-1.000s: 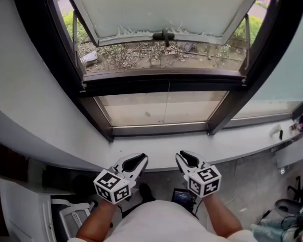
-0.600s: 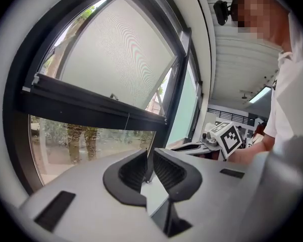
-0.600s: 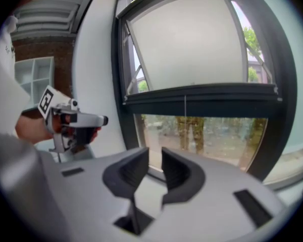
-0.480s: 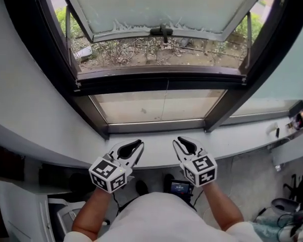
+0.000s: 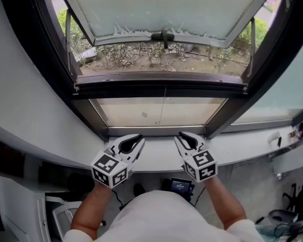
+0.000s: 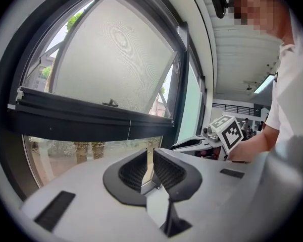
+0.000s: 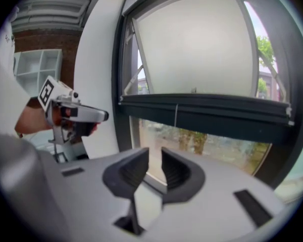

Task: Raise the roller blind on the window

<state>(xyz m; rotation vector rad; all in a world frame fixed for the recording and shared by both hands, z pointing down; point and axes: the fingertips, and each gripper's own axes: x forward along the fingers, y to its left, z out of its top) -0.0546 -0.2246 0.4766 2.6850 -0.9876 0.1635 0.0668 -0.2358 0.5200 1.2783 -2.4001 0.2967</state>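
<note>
First, the head view. A dark-framed window [image 5: 55, 79] fills the upper half. Its top-hung sash with a frosted white pane [image 5: 161, 4] is tilted outward, with a dark handle [image 5: 163, 36] on its bottom rail. Below the sash, the dark layered horizontal bar of the roller blind [image 5: 161, 82] spans the frame from side to side. A thin cord [image 5: 162, 107] hangs from the bar's centre over the hazy lower pane [image 5: 131, 110]. Whether blind fabric covers that pane cannot be determined. The left gripper [image 5: 136, 140] and the right gripper [image 5: 183, 137] are held side by side over the white window sill [image 5: 159, 154], both pointing at the window. Both are well apart from the bar and the cord.

Next, the left gripper view. The left gripper [image 6: 150, 158] has its jaws almost together, with only a narrow slit between the ribbed pads and nothing in it. The bar [image 6: 91, 117] and the cord [image 6: 130, 130] lie ahead and above. The right gripper [image 6: 179, 145] shows at the right.

Last, the right gripper view. The right gripper [image 7: 155, 160] has its jaws visibly apart and holds nothing. The bar [image 7: 207, 112] and the cord [image 7: 175, 116] stand ahead and above. The left gripper [image 7: 101, 116] shows at the left.
</note>
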